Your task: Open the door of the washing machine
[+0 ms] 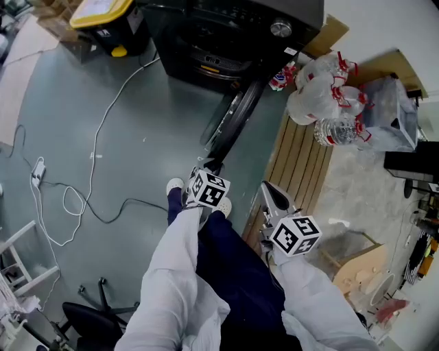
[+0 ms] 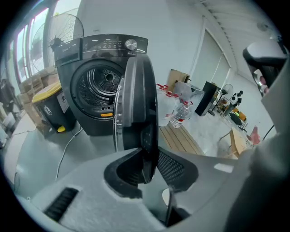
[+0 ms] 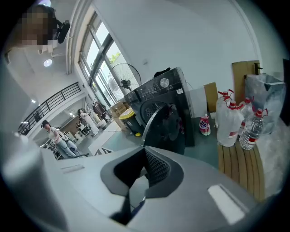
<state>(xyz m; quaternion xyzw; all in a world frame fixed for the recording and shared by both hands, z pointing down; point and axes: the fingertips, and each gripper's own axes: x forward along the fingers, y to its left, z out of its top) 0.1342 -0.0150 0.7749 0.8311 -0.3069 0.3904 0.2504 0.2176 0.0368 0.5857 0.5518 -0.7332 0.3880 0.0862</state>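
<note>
The black washing machine (image 1: 233, 34) stands at the top of the head view, and its round door (image 1: 233, 120) is swung wide out toward me, seen edge-on. My left gripper (image 1: 209, 166) is shut on the door's free edge. In the left gripper view the door (image 2: 136, 99) runs upright between the pads (image 2: 172, 167), with the open drum (image 2: 102, 84) behind it. My right gripper (image 1: 271, 193) hangs apart to the right of the door with nothing in it. In the right gripper view its jaws (image 3: 145, 156) meet at the tips, and the door (image 3: 165, 124) is well ahead.
A wooden pallet (image 1: 298, 164) with bagged water bottles (image 1: 329, 96) lies right of the machine. A yellow-lidded bin (image 1: 110, 20) stands to its left. White cables (image 1: 89, 158) trail over the grey floor, and an office chair base (image 1: 96, 319) is at lower left. People (image 3: 56, 138) stand far off.
</note>
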